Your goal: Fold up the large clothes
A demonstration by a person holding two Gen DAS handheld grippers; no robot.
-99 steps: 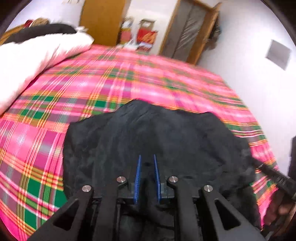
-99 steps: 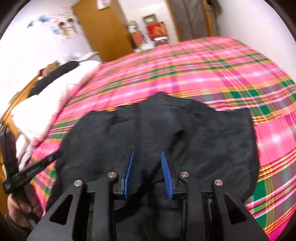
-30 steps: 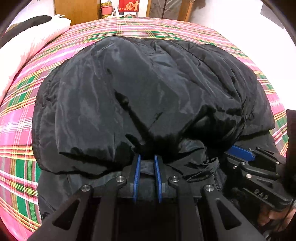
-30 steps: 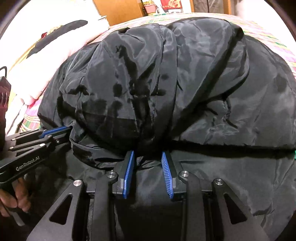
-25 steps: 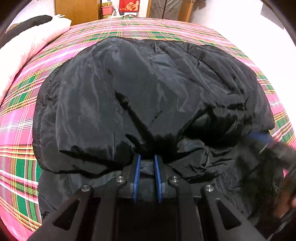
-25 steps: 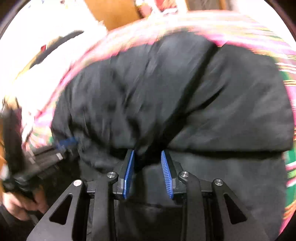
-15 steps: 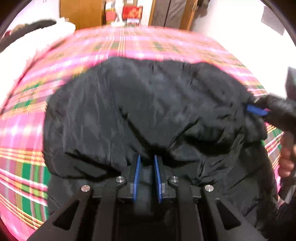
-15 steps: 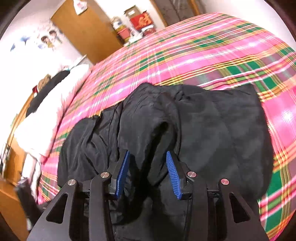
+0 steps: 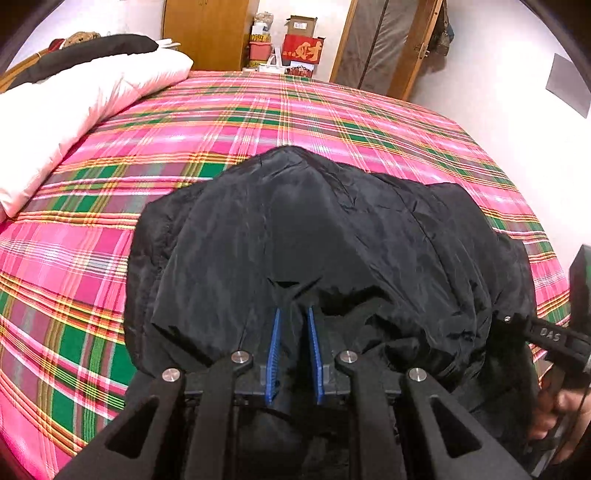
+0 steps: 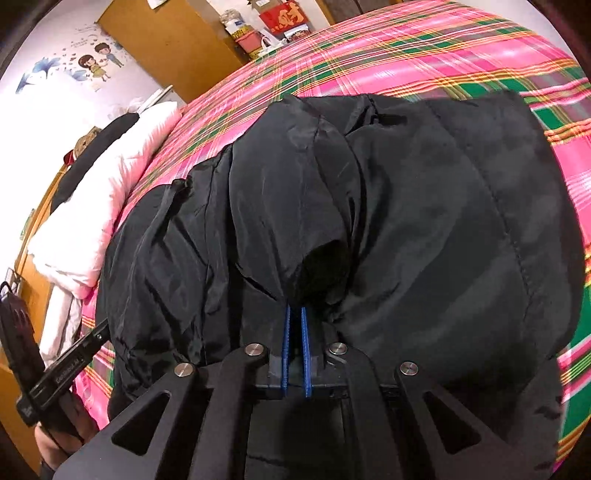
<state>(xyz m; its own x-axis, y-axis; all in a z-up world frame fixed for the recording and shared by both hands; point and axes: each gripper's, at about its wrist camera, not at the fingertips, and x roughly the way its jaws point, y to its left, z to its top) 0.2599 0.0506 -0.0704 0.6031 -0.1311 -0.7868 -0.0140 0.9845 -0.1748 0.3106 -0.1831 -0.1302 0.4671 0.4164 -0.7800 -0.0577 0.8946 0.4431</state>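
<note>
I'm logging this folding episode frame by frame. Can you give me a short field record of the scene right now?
garment: black padded jacket, bunched on the bed
surface: pink and green plaid bedspread
left gripper: shut on jacket fabric at the near edge
right gripper: shut on a jacket fold
beside: white duvet at the left of the bed
background: red box, wooden wardrobe

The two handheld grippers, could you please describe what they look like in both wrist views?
Both are matte black. The left gripper and right gripper each have two ribbed blue finger pads on angular arms with triangular cut-outs and silver pivot bolts. White lettering marks their sides. A bare hand grips the right one's handle.
</note>
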